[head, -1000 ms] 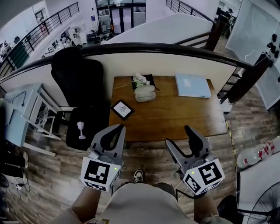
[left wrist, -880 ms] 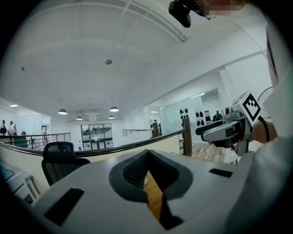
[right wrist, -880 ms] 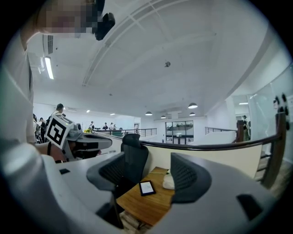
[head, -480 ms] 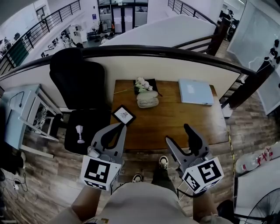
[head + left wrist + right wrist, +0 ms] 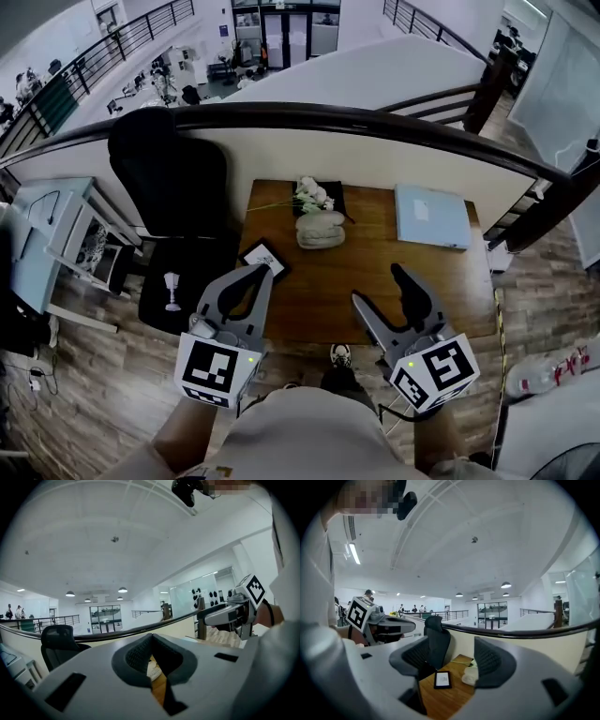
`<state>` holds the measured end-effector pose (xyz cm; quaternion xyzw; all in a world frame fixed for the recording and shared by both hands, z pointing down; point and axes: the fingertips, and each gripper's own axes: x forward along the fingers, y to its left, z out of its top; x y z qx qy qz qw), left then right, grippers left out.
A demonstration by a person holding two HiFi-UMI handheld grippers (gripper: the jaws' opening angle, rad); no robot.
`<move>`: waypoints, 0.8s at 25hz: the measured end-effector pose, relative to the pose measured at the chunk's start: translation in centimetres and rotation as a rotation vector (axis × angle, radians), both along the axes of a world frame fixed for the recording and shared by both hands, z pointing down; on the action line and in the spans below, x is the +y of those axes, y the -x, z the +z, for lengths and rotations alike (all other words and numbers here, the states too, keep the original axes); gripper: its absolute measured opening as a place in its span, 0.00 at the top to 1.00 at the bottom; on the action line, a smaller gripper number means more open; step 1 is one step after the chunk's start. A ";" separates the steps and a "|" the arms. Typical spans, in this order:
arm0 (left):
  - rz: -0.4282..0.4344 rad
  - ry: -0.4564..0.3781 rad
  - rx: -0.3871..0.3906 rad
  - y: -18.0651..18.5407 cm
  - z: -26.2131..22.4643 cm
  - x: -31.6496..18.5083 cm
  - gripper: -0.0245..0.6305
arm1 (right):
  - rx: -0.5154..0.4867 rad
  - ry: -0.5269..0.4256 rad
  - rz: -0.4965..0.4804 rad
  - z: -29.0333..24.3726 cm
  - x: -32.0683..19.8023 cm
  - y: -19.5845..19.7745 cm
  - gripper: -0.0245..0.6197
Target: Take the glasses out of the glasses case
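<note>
**Both claws short of the table, case untouched**

In the head view the wooden table [image 5: 375, 272] lies at 12 o'clock from the person, and the pale glasses case [image 5: 320, 230] rests on it towards the far edge. Whether its lid is open cannot be made out. White flowers [image 5: 309, 195] lie just beside the case at its 12 o'clock, a small dark-framed picture [image 5: 264, 257] sits at its 8 o'clock near the table's left edge, and a light blue book [image 5: 431, 216] lies well apart at its 3 o'clock. A black office chair [image 5: 173, 178] stands off the table at 9 o'clock.

The left gripper [image 5: 246, 281] is held at the case's 8 o'clock, over the table's near left corner. Its jaws meet at the tips and grip nothing.

The right gripper [image 5: 382, 292] is held at about 4 o'clock from the case, above the near edge. Its jaws stand wide apart and empty; between them its own view shows the framed picture and part of the case on the tabletop
</note>
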<state>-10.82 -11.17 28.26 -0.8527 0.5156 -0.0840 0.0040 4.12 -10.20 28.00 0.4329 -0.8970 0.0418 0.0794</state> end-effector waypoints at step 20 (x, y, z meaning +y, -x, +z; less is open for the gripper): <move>-0.253 0.079 -0.087 -9.1 1.7 -11.5 0.96 | -0.023 0.070 -0.267 2.7 -17.1 -8.5 0.51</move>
